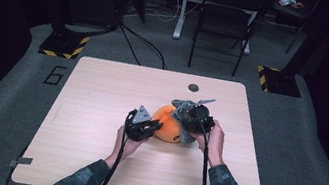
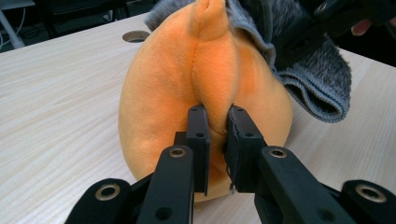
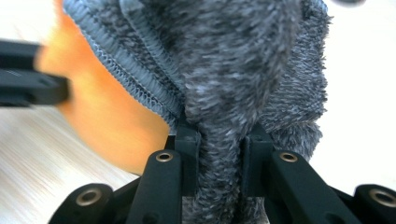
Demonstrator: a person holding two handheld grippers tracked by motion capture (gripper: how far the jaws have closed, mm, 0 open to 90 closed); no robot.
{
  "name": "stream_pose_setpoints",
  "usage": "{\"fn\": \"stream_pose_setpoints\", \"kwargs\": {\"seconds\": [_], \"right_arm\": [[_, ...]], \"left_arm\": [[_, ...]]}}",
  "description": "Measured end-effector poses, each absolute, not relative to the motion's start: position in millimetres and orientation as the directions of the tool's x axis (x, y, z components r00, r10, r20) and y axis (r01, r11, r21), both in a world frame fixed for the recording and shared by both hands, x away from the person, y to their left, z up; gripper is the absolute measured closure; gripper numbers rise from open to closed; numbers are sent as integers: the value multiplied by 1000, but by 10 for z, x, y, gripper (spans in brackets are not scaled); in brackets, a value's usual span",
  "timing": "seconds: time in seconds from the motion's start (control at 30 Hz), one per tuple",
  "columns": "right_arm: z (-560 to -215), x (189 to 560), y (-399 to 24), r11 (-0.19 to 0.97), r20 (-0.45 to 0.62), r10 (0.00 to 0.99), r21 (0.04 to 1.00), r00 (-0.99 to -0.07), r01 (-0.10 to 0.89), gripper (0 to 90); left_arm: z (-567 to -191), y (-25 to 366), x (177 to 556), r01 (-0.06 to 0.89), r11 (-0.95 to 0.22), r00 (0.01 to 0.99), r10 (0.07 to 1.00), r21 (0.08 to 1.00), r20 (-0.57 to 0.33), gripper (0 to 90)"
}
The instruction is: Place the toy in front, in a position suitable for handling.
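The orange plush toy (image 1: 168,123) sat mid-table between both hands; the left gripper (image 2: 217,135), held low at its left, pinched a fold of plush. The right gripper (image 3: 219,154), seemingly raised at its right, clamped the grey fuzzy cloth (image 3: 243,70) draped over the toy.

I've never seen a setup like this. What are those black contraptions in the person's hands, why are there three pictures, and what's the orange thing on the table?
A person sits at a wooden table holding a hand-operated clamp with two black jaws in each hand, the left gripper and the right gripper. The wide picture comes from a camera fixed above the table. The other two come from small cameras riding on each gripper, looking along its jaws, so things appear very close.

On the table sits an orange plush toy, soft and rounded. The left gripper is shut, pinching a fold of the toy's plush. The right gripper is shut on a fuzzy grey cloth that lies against the toy's top and side. A small round hole lies farther back in the tabletop.
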State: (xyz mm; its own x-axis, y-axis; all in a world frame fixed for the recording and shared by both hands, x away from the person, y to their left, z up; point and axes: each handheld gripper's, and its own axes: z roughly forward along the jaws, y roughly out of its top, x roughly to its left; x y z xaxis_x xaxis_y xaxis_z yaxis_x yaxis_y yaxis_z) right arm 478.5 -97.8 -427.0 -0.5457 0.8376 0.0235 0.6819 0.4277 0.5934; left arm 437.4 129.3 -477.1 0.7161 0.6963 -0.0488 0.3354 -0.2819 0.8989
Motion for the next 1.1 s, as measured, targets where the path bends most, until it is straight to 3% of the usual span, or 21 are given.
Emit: {"fn": "stream_pose_setpoints", "kwargs": {"seconds": [0.5,0.63,0.77,0.87,0.97,1.1], "right_arm": [[-4703,4981,-1141,427,-11,884,422,-467,799,732],[-4565,4961,-1187,421,-54,892,460,-448,782,734],[-4251,4855,-1174,388,-42,894,570,-446,724,734],[-4069,4743,-1064,380,-15,869,662,-495,646,733],[-4059,4680,-905,405,-6,833,688,-553,602,734],[-4230,4714,-827,399,13,834,675,-551,621,747]], "left_arm": [[-4772,1306,4381,331,-276,712,701,902,-47,804],[-4772,1308,4381,330,-276,712,701,903,-46,804],[-4769,1299,4374,327,-277,715,698,903,-45,801],[-4765,1292,4368,325,-281,718,695,903,-42,799],[-4767,1284,4362,322,-277,714,699,905,-40,797],[-4779,1303,4383,331,-273,715,698,904,-51,783]]}}
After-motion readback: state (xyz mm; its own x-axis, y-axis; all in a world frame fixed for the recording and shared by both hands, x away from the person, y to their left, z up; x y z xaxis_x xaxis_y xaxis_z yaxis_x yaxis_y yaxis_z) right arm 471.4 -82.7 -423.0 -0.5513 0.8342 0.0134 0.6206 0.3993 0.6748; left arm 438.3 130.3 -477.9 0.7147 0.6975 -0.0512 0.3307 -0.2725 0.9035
